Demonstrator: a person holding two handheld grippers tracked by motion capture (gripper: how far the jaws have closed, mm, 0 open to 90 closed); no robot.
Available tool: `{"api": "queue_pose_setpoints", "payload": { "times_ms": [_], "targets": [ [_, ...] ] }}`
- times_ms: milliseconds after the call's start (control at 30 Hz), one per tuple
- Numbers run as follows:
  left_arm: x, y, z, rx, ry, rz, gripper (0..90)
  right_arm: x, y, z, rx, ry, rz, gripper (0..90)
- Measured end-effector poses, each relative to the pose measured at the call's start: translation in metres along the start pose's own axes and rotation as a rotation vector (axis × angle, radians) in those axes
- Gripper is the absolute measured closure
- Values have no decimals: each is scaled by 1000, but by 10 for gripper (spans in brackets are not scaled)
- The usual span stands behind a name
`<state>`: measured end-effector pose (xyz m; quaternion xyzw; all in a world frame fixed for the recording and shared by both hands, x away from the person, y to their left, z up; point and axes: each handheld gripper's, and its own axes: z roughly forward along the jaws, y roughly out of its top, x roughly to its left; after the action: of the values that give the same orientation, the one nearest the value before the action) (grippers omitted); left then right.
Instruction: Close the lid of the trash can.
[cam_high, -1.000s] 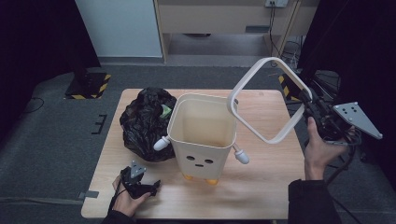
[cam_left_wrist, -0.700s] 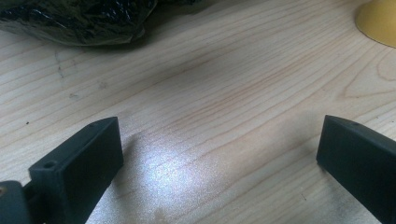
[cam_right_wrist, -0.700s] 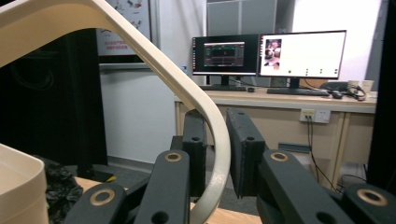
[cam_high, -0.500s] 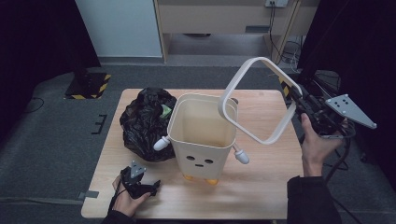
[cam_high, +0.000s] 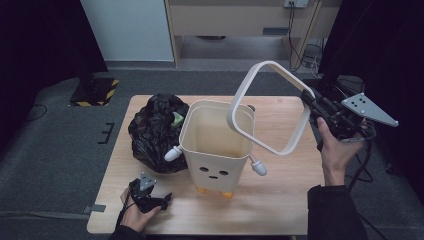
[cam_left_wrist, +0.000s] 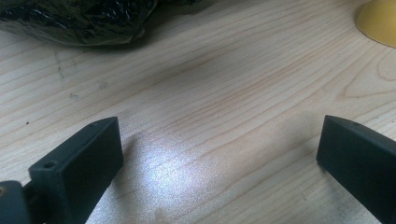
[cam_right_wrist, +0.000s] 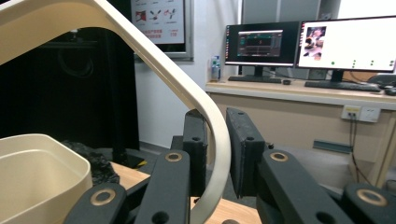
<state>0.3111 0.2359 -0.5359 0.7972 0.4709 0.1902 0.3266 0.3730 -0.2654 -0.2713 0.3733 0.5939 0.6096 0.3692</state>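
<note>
A cream bin (cam_high: 215, 145) with a small face stands in the middle of the wooden table (cam_high: 285, 200); its rim shows low left in the right gripper view (cam_right_wrist: 42, 172). My right gripper (cam_high: 312, 102) is in the air at the right, shut on one edge of a cream rectangular ring (cam_high: 267, 63), which hangs tilted over the bin's right side. In its own view the jaws (cam_right_wrist: 217, 121) pinch the ring's band (cam_right_wrist: 154, 51). My left gripper (cam_high: 162, 200) rests low at the table's front left, open (cam_left_wrist: 219, 154) over bare wood.
A crumpled black plastic bag (cam_high: 155, 130) lies against the bin's left side, and its edge shows in the left gripper view (cam_left_wrist: 79, 21). One yellow foot (cam_left_wrist: 378, 23) of the bin shows at top right there. A desk with monitors (cam_right_wrist: 299, 44) stands beyond the table.
The right gripper has carried the ring leftward and slightly up, so the ring now overlaps more of the bin's opening. The left gripper has stayed put.
</note>
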Motion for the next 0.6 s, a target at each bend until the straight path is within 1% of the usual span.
{"api": "queue_pose_setpoints", "payload": {
  "times_ms": [133, 600],
  "targets": [
    [0, 0, 0, 0, 0, 0, 0, 3, 3, 4, 12, 37, 21, 788],
    [0, 0, 0, 0, 0, 0, 0, 15, 8, 18, 57, 126, 28, 787]
  ]
}}
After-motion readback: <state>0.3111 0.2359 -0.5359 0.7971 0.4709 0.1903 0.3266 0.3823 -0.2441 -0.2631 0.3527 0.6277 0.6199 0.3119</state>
